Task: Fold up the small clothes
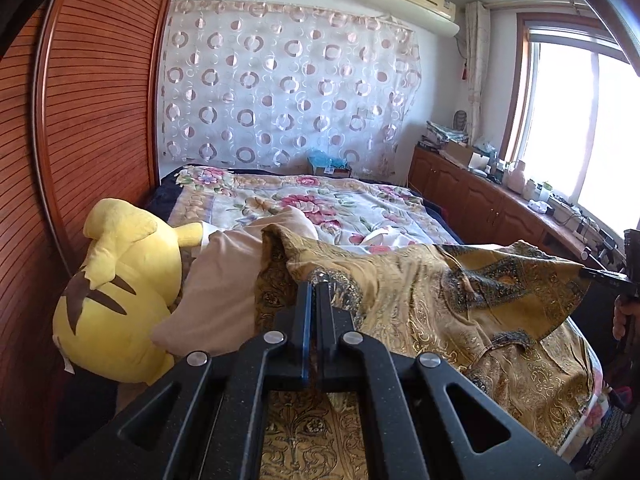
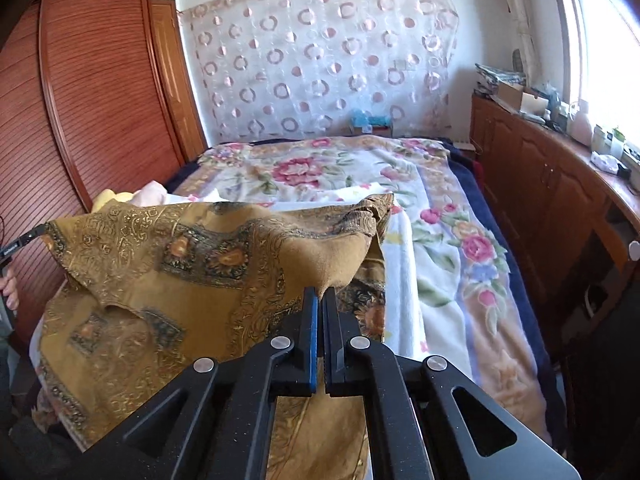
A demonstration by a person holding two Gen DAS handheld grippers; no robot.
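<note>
Both claws were clamped on the gold patterned garment [image 1: 460,288], left gripper [image 1: 316,280] and right gripper [image 2: 320,292] each pinching an edge above the floral bed [image 2: 460,240], so lifting evenly should keep the fold square.

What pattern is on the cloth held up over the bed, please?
The golden-brown cloth bears ornate paisley scrollwork and dark sunflower-tile bands, clearest in the right wrist view.

I am holding both grippers angled downward, side by side. My left gripper [image 1: 315,280] is clamping its jaws shut on fabric, and my right gripper [image 2: 323,294] is pinching fabric too, jaws closed, fingers [image 2: 310,320] nearly touching.
</note>
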